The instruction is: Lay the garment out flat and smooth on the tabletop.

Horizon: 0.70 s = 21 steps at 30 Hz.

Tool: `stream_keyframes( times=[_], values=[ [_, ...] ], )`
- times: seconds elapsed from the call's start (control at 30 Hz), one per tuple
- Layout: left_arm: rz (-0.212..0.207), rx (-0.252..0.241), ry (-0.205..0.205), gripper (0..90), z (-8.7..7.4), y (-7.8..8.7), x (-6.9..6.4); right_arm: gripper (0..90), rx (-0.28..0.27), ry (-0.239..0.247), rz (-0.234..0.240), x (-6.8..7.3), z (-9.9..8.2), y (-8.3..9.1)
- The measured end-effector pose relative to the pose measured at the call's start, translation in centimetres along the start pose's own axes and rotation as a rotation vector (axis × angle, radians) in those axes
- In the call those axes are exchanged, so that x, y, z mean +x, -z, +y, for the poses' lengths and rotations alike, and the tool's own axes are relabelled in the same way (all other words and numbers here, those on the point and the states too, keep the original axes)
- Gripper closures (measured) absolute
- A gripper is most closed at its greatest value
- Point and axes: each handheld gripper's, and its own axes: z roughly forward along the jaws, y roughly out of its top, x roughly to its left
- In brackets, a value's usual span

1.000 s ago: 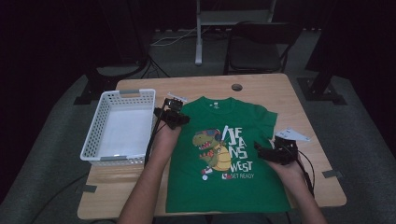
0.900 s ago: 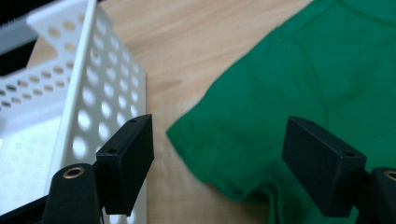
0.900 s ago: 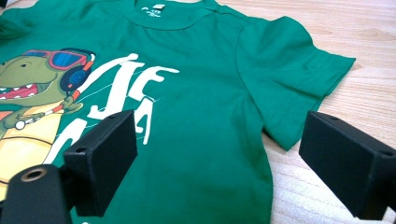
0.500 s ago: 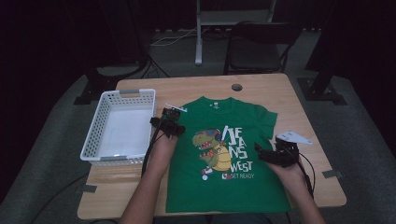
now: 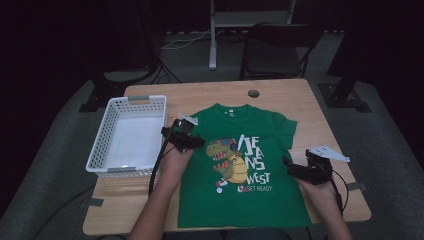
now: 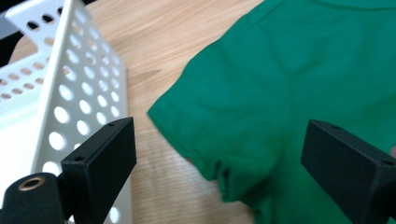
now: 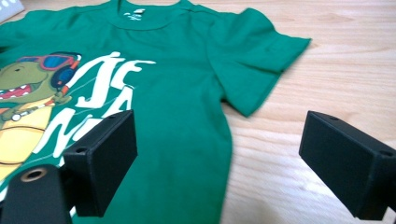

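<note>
- A green T-shirt (image 5: 245, 170) is seen spread flat, print side up, on the wooden table (image 5: 295, 100); its hem is at the near edge and its collar points to the far side.
- A dinosaur with headphones and white lettering are printed on the chest.
- The right gripper (image 5: 300, 170) is held at the right edge of the shirt, near its lower half. Its 2 jaws are spread wide, and nothing is gripped between them; in the right gripper view, shirt body and bare table lie beyond the gap, with the right sleeve (image 7: 254, 60) farther off.
- The left gripper (image 5: 187, 142) is held farther away, over the left sleeve (image 6: 219, 126) of the shirt. Its 2 jaws have just been opening and are now wide apart; the sleeve lies flat on the table beyond the gap, and it is not clamped.
- A white perforated basket (image 5: 105, 145) is placed on the left part of the table, just beside the left gripper and apart from the shirt.
- A round hole (image 5: 253, 93) is seen in the tabletop beyond the collar.
- A dark chair (image 5: 280, 50) stands on the floor past the far edge.
</note>
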Motion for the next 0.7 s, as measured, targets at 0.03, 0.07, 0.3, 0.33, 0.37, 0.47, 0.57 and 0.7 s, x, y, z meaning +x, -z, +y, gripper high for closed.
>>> stream_keyframes(
  times=[0.03, 0.07, 0.3, 0.33, 0.37, 0.47, 0.57, 0.7],
  values=[
    [-0.007, -0.006, -0.002, 11.7, -0.1, 0.2, -0.1, 11.0, 0.0, -0.004, -0.003, -0.2, -0.1, 0.1],
    [-0.01, -0.02, -0.003, 11.7, -0.2, 0.4, -0.2, 11.0, -0.001, -0.006, -0.005, -0.3, -0.2, 0.2],
    [-0.073, -0.097, -0.021, 11.7, -0.8, 2.2, -0.7, 11.0, -0.005, -0.017, -0.029, -1.1, -0.4, 1.0],
    [-0.087, -0.107, -0.021, 11.7, -1.0, 2.5, -0.7, 11.0, -0.006, -0.016, -0.033, -1.2, -0.4, 1.2],
    [-0.098, -0.116, -0.027, 11.7, -1.1, 2.9, -0.8, 11.0, -0.009, -0.016, -0.036, -1.4, -0.4, 1.3],
    [-0.125, -0.126, -0.035, 11.7, -1.7, 3.7, -1.0, 11.0, -0.011, -0.018, -0.045, -1.7, -0.5, 1.6],
    [-0.132, -0.136, -0.032, 11.7, -2.3, 4.3, -1.0, 11.0, -0.015, -0.029, -0.052, -2.0, -0.7, 1.8],
    [-0.15, -0.136, -0.03, 11.7, -3.2, 4.8, -1.1, 11.0, -0.025, -0.036, -0.057, -2.2, -0.9, 2.0]
  ],
)
